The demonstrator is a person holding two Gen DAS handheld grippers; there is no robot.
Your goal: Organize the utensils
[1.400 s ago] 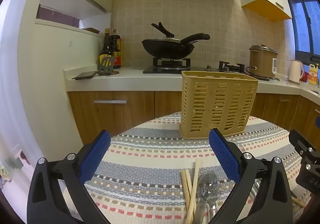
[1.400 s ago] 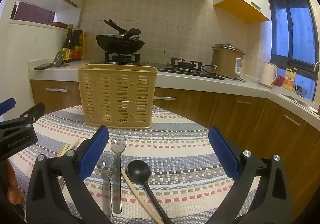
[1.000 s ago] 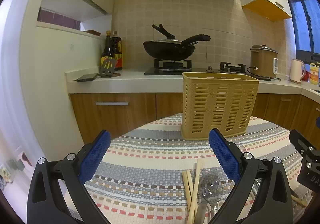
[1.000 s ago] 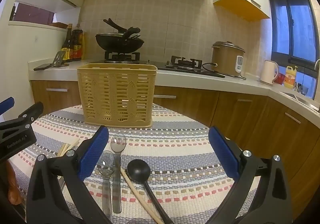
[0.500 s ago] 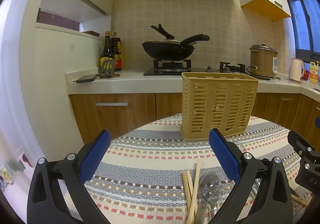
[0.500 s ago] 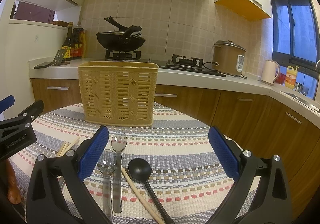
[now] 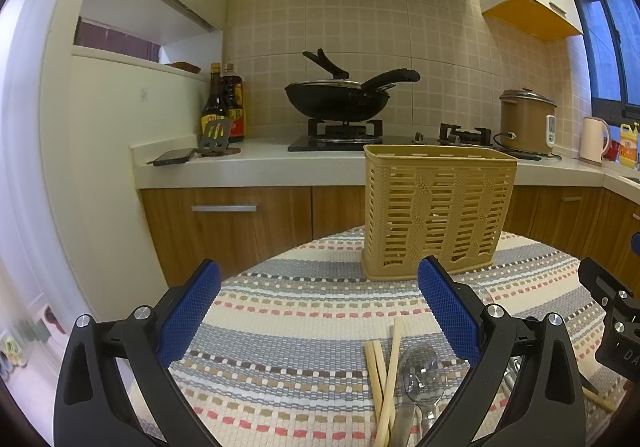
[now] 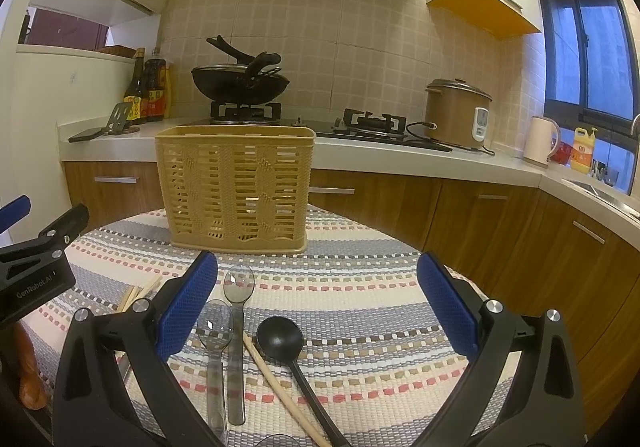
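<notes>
Both grippers are hovering spread wide and holding nothing above utensils lying in front of the yellow basket (image 8: 236, 187).

The right gripper (image 8: 316, 299) is showing a black ladle (image 8: 280, 335) and two clear spoons (image 8: 218, 327), which the left gripper (image 7: 320, 307) is mostly missing; its view is showing paired chopsticks (image 7: 380, 375) instead. Everything is resting on a striped woven tablecloth (image 8: 360, 307), with the kitchen counter (image 8: 380, 155) and wok (image 8: 240, 83) behind. Handles are running toward the cameras, bowls pointing at the basket.
</notes>
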